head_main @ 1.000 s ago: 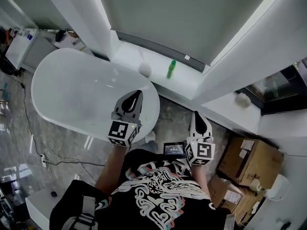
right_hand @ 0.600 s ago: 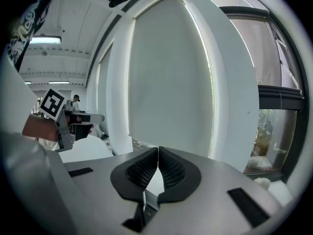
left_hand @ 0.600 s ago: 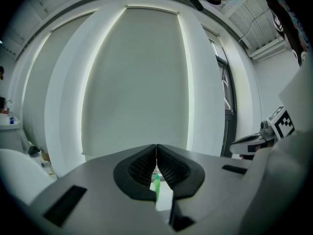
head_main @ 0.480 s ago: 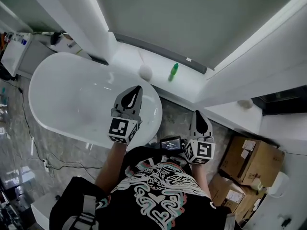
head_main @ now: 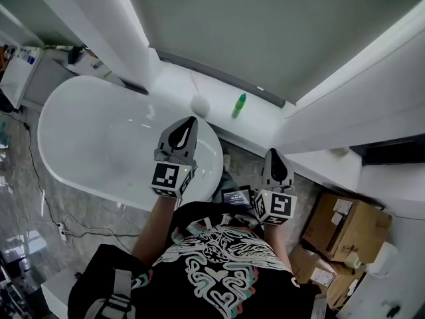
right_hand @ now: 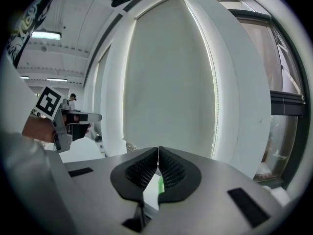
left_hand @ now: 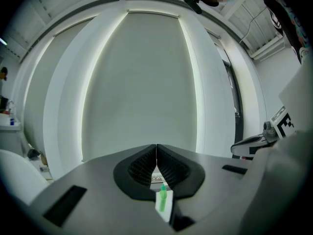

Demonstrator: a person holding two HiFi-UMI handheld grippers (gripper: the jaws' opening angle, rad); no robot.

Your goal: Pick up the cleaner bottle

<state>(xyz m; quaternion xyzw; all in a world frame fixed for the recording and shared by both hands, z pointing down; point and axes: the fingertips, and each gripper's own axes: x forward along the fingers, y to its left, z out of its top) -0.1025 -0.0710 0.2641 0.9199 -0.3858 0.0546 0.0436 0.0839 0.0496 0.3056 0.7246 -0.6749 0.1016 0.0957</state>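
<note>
On white ledge (head_main: pixel 264 119) behind bathtub (head_main: pixel 93 135): green cleaner bottle (head_main: pixel 239 103) upright, well apart from both tools | left gripper (head_main: pixel 192 120), right gripper (head_main: pixel 273 153): jaws pressed together, empty | advised: spread jaws before reach, straddle bottle body, close squarely.

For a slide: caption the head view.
Left hand-held gripper and right hand-held gripper, both shut, face cleaner bottle on ledge.

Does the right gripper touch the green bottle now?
Apart. In the head view the bottle stands on the white ledge, and the right gripper, jaws shut and empty, is well short of it, with a plain gap between them.
</note>
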